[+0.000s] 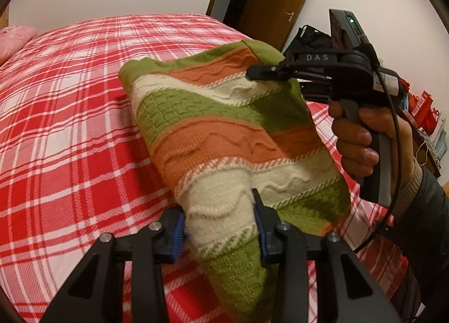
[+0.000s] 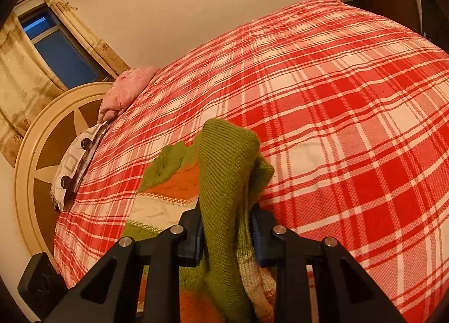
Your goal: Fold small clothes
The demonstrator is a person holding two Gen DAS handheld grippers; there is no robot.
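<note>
A small knitted sweater (image 1: 224,132) with green, orange and cream stripes hangs in the air above the bed, held between both grippers. My left gripper (image 1: 220,227) is shut on its cream and green near edge. My right gripper (image 1: 262,73) is shut on the far green edge and shows in the left wrist view with the hand on its grip. In the right wrist view the right gripper (image 2: 228,234) clamps a green fold of the sweater (image 2: 228,171), which drapes down over and below the fingers.
A bed with a red and white plaid cover (image 1: 70,115) lies below. Pink pillows (image 2: 126,90) and a patterned cushion (image 2: 75,163) sit by the round headboard (image 2: 39,137). A brown door (image 1: 277,0) and bags (image 1: 426,115) stand beyond the bed.
</note>
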